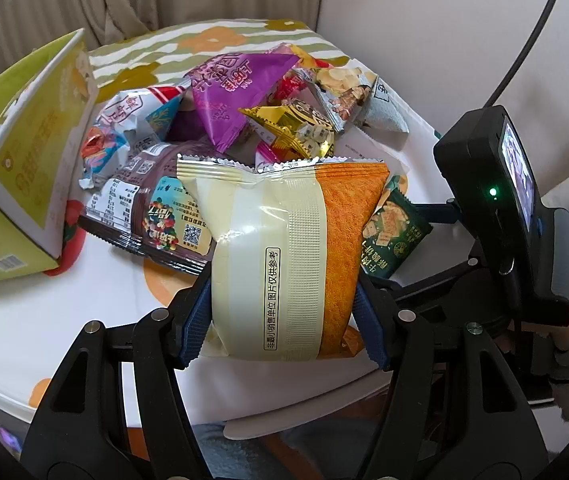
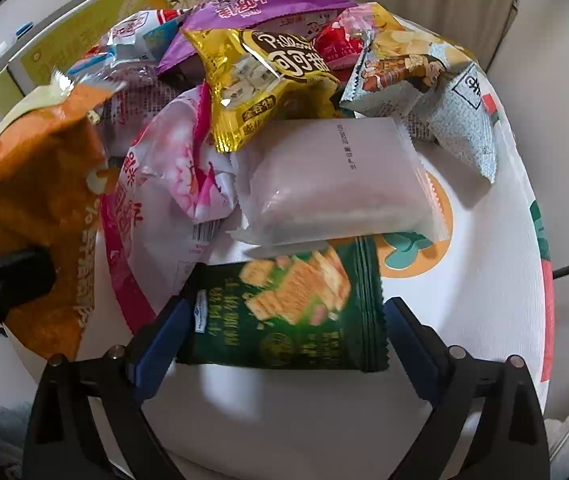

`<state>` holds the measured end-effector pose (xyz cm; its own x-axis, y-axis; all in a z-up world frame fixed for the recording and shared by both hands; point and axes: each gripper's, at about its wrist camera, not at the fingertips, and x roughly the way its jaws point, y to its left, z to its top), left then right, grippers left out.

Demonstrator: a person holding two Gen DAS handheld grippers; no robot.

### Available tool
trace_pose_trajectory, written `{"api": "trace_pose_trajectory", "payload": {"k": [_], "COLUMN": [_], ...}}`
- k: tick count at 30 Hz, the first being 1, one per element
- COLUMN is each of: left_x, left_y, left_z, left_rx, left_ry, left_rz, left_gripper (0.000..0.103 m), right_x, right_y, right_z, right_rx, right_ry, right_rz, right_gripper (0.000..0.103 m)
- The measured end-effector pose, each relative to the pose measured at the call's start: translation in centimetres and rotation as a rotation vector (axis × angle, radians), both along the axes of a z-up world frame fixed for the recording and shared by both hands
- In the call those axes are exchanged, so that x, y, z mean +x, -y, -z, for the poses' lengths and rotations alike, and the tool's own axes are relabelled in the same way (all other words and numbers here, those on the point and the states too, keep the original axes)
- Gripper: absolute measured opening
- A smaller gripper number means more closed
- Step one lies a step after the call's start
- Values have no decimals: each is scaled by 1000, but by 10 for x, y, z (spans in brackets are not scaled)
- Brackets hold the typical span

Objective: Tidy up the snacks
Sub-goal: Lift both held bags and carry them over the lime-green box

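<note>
Two claws work at one round white table (image 1: 24, 320) with a flower-print cover. In the left wrist view, the left claw (image 1: 282, 316) clamps a cream-and-orange foil snack packet (image 1: 284, 248) between its blue pads, the packet standing up at 12 o'clock from the fingers. Beyond it, toward 12 o'clock, lies a heap of mixed snack bags, with a purple triangular foil bag (image 1: 236, 92) on top and a dark brown candy bag (image 1: 152, 208) at 10 o'clock. A yellow-green cardboard box (image 1: 32, 152) stands at 9 o'clock. In the right wrist view, the right claw (image 2: 284, 332) has its pads either side of a dark green cracker packet (image 2: 284, 312); the left pad touches it, the right stands just beside, so I cannot tell whether it grips. A frosted white wrapped packet (image 2: 336, 184) lies just beyond.
</note>
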<state>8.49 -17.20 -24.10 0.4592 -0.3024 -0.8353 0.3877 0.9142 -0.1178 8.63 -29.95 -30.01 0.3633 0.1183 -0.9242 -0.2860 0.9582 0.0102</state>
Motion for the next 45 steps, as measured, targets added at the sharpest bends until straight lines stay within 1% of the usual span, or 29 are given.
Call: {"api": "trace_pose_trajectory", "payload": {"k": [2, 4, 5, 6, 7, 8, 9, 10, 11, 17, 21, 27, 32, 36, 41, 45], "left_x": [0, 0, 1, 1, 1, 1, 1, 2, 2, 3, 3, 4, 8, 18, 36, 56], "left_y": [0, 0, 0, -1, -1, -1, -1, -1, -2, -3, -4, -7, -15, -33, -73, -123], "left_z": [0, 1, 1, 1, 1, 1, 1, 1, 1, -1, -7, -21, -48, -81, -120, -146], "left_rx": [0, 2, 3, 2, 1, 1, 1, 2, 2, 2, -2, -29, -51, -63, -59, -42], "left_ry": [-2, -2, -3, -4, -5, -6, -5, -3, -2, 1, 10, 21, 58, 112, 182, 219], "left_rz": [-2, -2, -2, -2, -3, -3, -2, 0, 1, 3, 1, -1, -15, -37, -92, -160], "left_gripper": [60, 60, 60, 60, 60, 60, 60, 60, 60, 60, 60, 60, 60, 60, 60, 60], "right_x": [-1, -6, -9, -11, -13, -18, -20, -21, -23, -20, -23, -21, -22, -10, 9, 30], "right_y": [1, -1, -4, -6, -8, -11, -11, -11, -11, 1, 10, 15, 9, 4, -24, -58], "right_z": [0, -2, -5, -7, -8, -9, -9, -11, -12, -14, -26, -44, -79, -114, -158, -185], "right_rx": [2, 11, 15, 13, 12, 25, 38, 52, 60, 140, 159, 190, 198, 204, 228, 269], "right_ry": [6, 32, 42, 48, 52, 57, 57, 63, 67, 41, 63, 91, 138, 182, 250, 284], "right_rz": [2, -2, -12, -23, -26, -27, -26, -23, -23, 28, 59, 90, 94, 83, 56, 25], "right_gripper": [92, 70, 64, 61, 54, 51, 43, 21, 15, 14, 9, 9, 9, 9, 9, 9]}}
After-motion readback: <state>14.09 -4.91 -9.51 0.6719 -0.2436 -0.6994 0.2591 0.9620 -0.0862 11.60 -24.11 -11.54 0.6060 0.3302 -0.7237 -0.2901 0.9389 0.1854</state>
